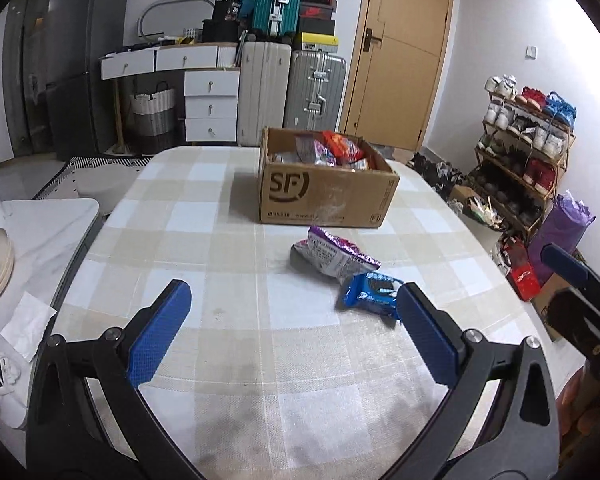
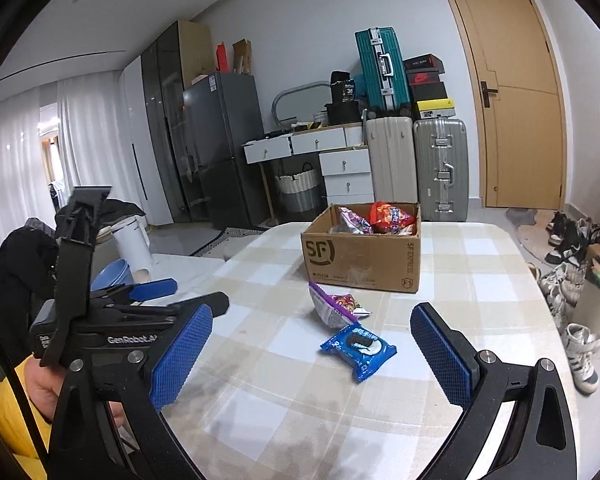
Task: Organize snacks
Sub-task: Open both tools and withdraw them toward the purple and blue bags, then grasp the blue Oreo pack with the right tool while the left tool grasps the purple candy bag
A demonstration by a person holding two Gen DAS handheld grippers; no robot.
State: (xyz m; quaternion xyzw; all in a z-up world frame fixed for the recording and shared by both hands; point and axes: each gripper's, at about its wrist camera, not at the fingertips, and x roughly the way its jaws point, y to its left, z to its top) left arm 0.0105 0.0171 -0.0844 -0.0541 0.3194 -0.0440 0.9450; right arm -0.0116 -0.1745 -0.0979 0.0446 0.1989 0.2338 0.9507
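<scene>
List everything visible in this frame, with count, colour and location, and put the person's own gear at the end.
cardboard box: 1, brown, far middle of table, open, holding several snack packets
purple snack packet: 1, purple and silver, on table in front of the box
blue cookie packet: 1, blue, on table just nearer than the purple packet
table: 1, beige and white checked cloth
suitcases: 3, teal, cream, silver, against far wall
door: 1, tan, far right
shoe rack: 1, wooden, right of table
left gripper: 1, black with blue pads, open, empty
right gripper: 1, black with blue pads, open, empty
</scene>
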